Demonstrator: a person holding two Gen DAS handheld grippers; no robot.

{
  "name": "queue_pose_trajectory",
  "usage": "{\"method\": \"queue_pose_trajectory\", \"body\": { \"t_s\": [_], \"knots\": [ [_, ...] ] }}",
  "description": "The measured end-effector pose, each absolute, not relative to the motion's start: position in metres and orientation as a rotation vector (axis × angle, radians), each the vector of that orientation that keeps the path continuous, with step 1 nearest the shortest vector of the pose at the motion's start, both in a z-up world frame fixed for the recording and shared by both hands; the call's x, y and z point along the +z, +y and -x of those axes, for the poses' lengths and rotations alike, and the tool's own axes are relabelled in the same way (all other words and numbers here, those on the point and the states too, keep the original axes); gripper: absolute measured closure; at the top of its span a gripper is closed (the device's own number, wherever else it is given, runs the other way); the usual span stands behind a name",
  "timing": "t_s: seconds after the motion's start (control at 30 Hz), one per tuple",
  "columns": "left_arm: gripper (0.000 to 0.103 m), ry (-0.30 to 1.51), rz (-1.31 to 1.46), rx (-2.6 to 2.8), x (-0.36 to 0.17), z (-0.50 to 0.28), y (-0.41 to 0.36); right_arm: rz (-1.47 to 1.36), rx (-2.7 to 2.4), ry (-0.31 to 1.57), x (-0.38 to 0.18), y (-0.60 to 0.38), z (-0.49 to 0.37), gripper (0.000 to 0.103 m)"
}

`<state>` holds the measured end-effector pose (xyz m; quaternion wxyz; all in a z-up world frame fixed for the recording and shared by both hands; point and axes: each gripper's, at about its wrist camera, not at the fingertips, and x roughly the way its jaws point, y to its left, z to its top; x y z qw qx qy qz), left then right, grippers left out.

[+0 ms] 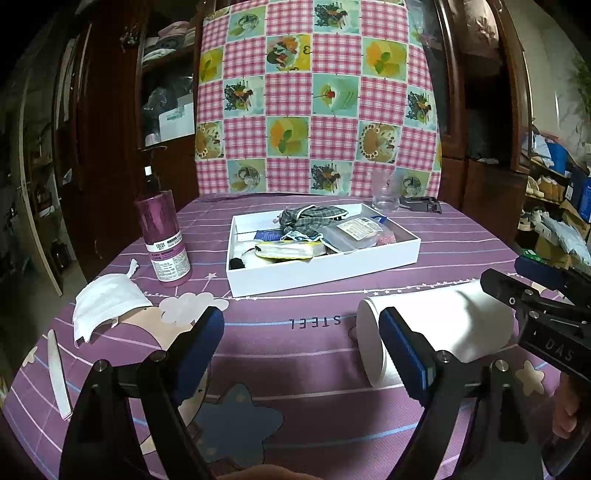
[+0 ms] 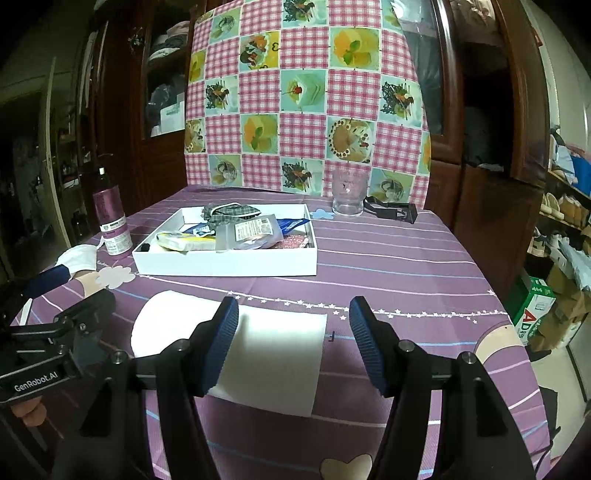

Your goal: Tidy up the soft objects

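Both grippers, left [image 1: 301, 343] and right [image 2: 293, 332], hover open and empty at the table's near edge; white box [image 1: 325, 269] already holds several soft items, while paper roll [image 2: 236, 347] and face mask [image 1: 107, 301] remain outside.

You face a table spread with a purple striped cloth [image 2: 388, 258] printed with stars, clouds and cartoon figures. Behind its far edge a pink gingham panel [image 1: 317, 96] with food-picture squares stands upright. Dark red-brown wooden cabinets [image 1: 107, 110] flank it; their glass doors show folded clothes [image 1: 173, 35] and boxes on the shelves. To your right, open shelving [image 2: 565, 210] holds shoes, with cardboard boxes [image 2: 535, 306] piled on the pale floor below. To your left, a pale curved door edge [image 1: 35, 184] rises in shadow. The light is dim and falls mainly on the tabletop; the corners of the room stay dark.
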<state>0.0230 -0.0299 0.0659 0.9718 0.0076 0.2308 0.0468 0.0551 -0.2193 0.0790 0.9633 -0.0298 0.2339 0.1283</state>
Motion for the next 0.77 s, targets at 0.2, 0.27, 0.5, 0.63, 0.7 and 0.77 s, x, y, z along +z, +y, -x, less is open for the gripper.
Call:
{"method": "queue_pose_trajectory", "body": {
  "t_s": [0.2, 0.27, 0.5, 0.63, 0.7, 0.77],
  "knots": [
    [0.017, 0.466, -0.015, 0.096, 0.0658, -0.023, -0.0297, 0.062, 0.258, 0.474, 0.0788, -0.2192, -0.0557, 0.04],
    [0.017, 0.466, -0.014, 0.095, 0.0658, -0.0229, -0.0296, 0.061, 0.258, 0.474, 0.0788, -0.2189, -0.0555, 0.04],
    [0.017, 0.47, -0.016, 0.086, 0.0656, -0.0237, -0.0298, 0.06, 0.257, 0.479, 0.0784, -0.2189, -0.0561, 0.04],
    [0.017, 0.489, -0.007, 0.056, 0.0645, -0.0271, -0.0275, 0.061, 0.26, 0.488, 0.0762, -0.2191, -0.0568, 0.04],
    [0.017, 0.486, -0.005, 0.067, 0.0647, -0.0264, -0.0268, 0.058, 0.26, 0.488, 0.076, -0.2191, -0.0572, 0.04],
    [0.017, 0.493, -0.011, 0.057, 0.0642, -0.0266, -0.0293, 0.044, 0.26, 0.49, 0.0754, -0.2213, -0.0577, 0.04]
  ]
}}
